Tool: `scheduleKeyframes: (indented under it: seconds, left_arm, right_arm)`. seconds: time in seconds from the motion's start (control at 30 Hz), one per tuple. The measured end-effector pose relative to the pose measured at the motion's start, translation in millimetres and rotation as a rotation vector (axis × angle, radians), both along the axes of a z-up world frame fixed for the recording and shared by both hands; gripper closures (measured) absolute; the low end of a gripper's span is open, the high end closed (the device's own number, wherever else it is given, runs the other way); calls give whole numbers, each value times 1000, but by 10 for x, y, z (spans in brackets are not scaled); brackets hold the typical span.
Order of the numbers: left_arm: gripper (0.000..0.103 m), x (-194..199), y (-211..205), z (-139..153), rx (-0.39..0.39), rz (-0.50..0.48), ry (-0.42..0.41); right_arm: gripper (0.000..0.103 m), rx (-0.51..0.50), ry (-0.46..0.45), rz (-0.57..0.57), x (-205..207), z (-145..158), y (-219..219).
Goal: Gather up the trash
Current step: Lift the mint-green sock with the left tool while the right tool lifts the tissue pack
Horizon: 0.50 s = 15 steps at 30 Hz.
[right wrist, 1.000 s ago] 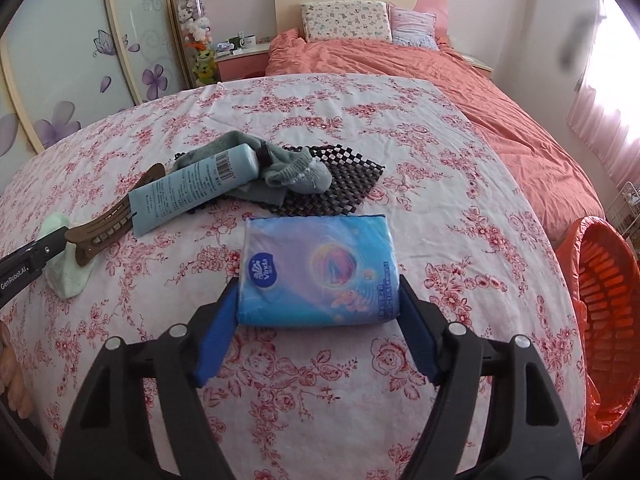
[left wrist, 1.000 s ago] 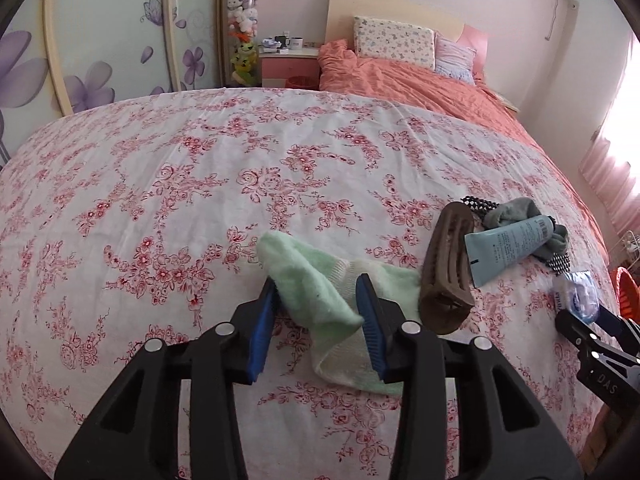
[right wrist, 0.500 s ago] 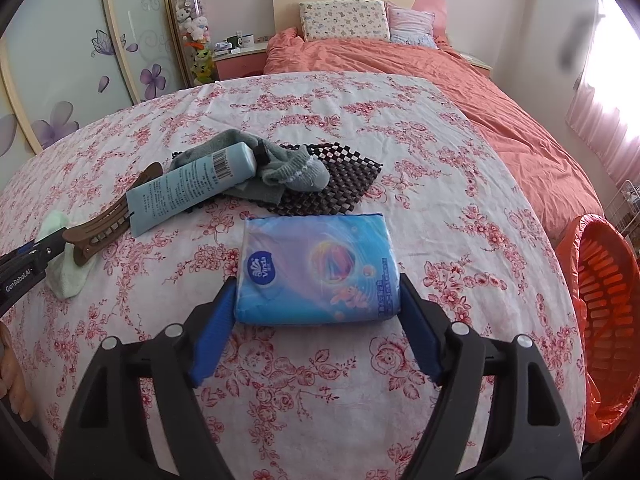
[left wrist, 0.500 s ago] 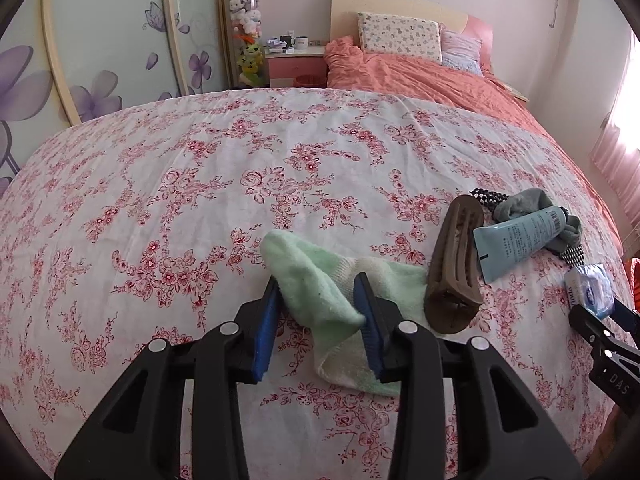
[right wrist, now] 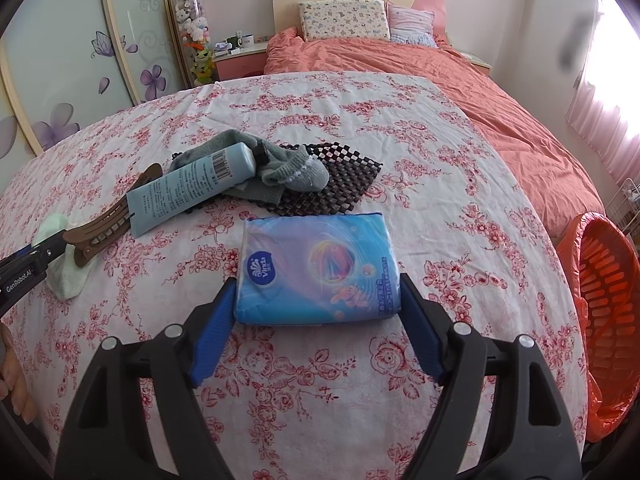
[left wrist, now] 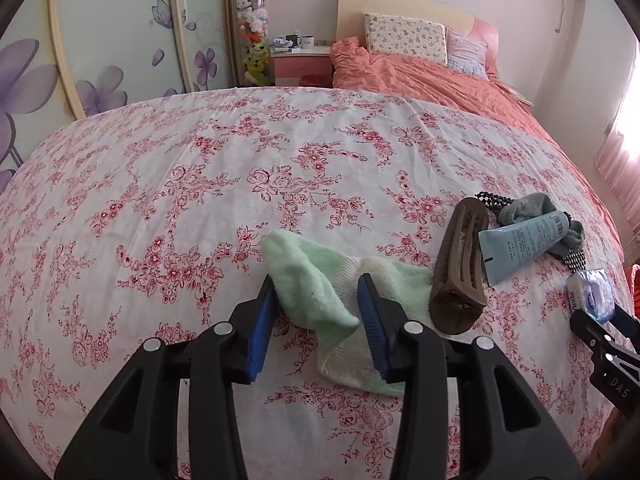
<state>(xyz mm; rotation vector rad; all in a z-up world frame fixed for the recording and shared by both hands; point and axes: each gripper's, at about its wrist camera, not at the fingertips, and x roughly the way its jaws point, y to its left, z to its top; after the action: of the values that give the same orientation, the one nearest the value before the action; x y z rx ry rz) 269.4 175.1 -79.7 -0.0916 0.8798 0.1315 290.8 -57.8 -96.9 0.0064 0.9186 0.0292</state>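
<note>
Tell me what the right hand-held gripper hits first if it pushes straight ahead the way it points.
The blue tissue pack: it already lies between the right hand-held gripper's open fingers on the floral bedsheet. Beyond it lies the black checkered mat, though depth is hard to judge.

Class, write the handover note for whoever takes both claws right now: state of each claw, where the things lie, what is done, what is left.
Left claw: jaws opening, astride the green sock on the floral bedspread.
Right claw: open around the blue tissue pack; gaps show on both sides.
Brown hair clip, blue tube, grey sock and checked mat lie beyond.
Orange basket stands at the bed's right edge.
Done: nothing lifted.
Left: grip, carry to basket.
</note>
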Motion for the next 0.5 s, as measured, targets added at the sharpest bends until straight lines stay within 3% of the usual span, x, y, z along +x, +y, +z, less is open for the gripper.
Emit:
scheduleKeyframes:
  seconds: [0.5]
  left_arm:
    - [61, -36, 57, 10, -37, 6, -10]
  right_arm:
    - [23, 1, 3, 4, 11, -15, 40]
